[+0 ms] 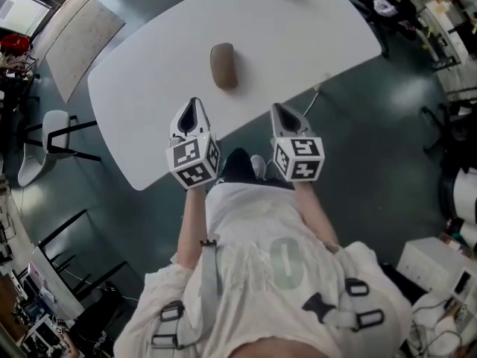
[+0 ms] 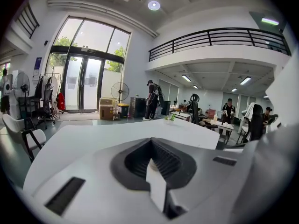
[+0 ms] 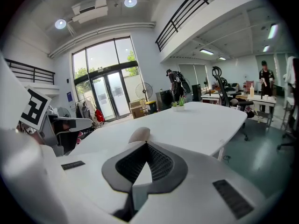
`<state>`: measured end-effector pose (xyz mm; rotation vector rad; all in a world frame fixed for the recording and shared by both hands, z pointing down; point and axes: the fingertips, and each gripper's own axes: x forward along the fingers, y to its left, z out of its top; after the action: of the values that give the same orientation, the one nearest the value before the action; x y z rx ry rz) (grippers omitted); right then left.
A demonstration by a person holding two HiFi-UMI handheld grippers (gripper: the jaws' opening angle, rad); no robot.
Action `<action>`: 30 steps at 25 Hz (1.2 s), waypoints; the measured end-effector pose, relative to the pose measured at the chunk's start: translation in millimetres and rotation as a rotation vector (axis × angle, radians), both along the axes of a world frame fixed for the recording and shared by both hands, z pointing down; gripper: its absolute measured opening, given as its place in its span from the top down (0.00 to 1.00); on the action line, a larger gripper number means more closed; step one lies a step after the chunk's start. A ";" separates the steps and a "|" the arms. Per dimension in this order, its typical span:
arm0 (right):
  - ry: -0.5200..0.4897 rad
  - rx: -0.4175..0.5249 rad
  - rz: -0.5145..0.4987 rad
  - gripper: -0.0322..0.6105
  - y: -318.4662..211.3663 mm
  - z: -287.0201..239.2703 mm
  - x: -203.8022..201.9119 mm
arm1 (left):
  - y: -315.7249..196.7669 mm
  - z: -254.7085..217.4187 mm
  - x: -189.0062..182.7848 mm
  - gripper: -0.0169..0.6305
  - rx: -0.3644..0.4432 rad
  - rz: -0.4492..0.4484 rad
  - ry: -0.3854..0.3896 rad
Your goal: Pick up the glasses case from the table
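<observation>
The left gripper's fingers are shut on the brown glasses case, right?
No. The left gripper is shut, but on nothing; the glasses case lies on the table ahead of it, untouched, as the head view shows.

The right gripper (image 3: pixel 145 143) has its two jaws shut tight together, with nothing between them. Just past the tip, a brown glasses case (image 3: pixel 139 134) lies on a big white table (image 3: pixel 201 125). A little green plant (image 3: pixel 177 103) stands at the far end of the table. A marker cube (image 3: pixel 33 108) with black squares shows at the left. Tall glass doors (image 3: pixel 105 94) are at the back.
</observation>
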<state>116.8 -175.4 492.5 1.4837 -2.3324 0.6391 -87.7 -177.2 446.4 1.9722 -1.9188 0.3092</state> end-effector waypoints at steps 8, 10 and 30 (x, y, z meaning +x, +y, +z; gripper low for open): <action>0.016 0.017 0.012 0.95 -11.0 -3.7 1.9 | -10.3 0.5 -13.1 0.97 0.004 -0.034 0.030; 0.010 0.016 0.022 0.95 -16.3 -4.6 2.0 | -15.3 -1.5 -12.3 0.97 0.004 -0.026 0.028; 0.038 0.013 0.051 0.95 -50.2 -5.2 -55.1 | -71.2 -0.7 -50.1 0.97 -0.016 0.075 0.052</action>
<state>61.7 -225.6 487.4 1.5523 -2.2809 0.6040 -137.8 -248.4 445.8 2.0244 -1.8084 0.2894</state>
